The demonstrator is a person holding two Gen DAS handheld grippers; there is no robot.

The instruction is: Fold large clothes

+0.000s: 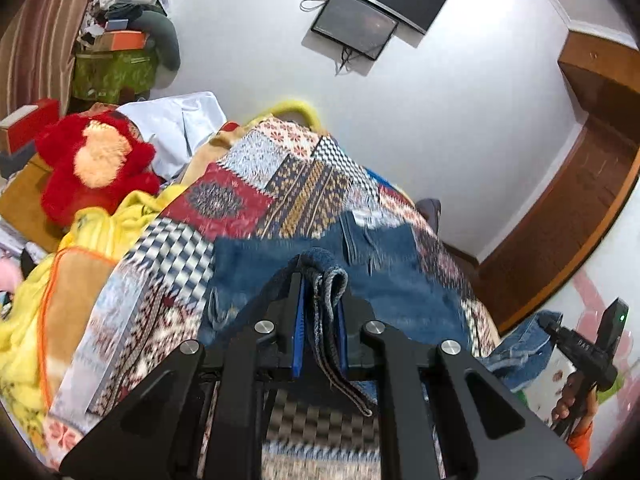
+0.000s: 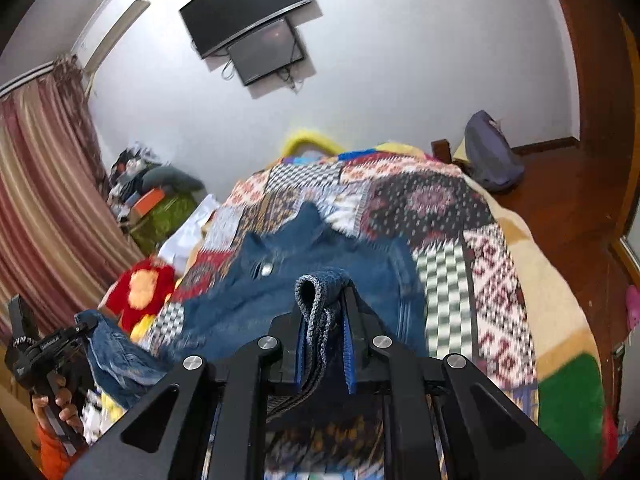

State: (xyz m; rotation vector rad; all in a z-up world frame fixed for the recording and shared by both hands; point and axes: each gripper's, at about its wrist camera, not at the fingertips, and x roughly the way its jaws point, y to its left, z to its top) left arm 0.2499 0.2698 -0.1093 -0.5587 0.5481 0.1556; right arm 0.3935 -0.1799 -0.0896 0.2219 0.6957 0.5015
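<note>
A blue denim jacket (image 1: 304, 264) with a knitted hem lies stretched over the patchwork bedspread (image 1: 224, 200). My left gripper (image 1: 320, 280) is shut on a fold of the jacket's knitted hem. My right gripper (image 2: 324, 292) is shut on another fold of the same hem; the jacket (image 2: 280, 280) spreads away from it, a metal button showing. The right gripper also shows in the left wrist view (image 1: 550, 326) holding denim, and the left gripper shows in the right wrist view (image 2: 86, 326) holding denim.
A red plush toy (image 1: 96, 164) and yellow blankets (image 1: 24, 320) lie at the bed's left. A cluttered green box (image 1: 112, 72) stands by the curtain. Two dark screens (image 2: 248, 28) hang on the white wall. A grey backpack (image 2: 490, 152) sits on the wooden floor.
</note>
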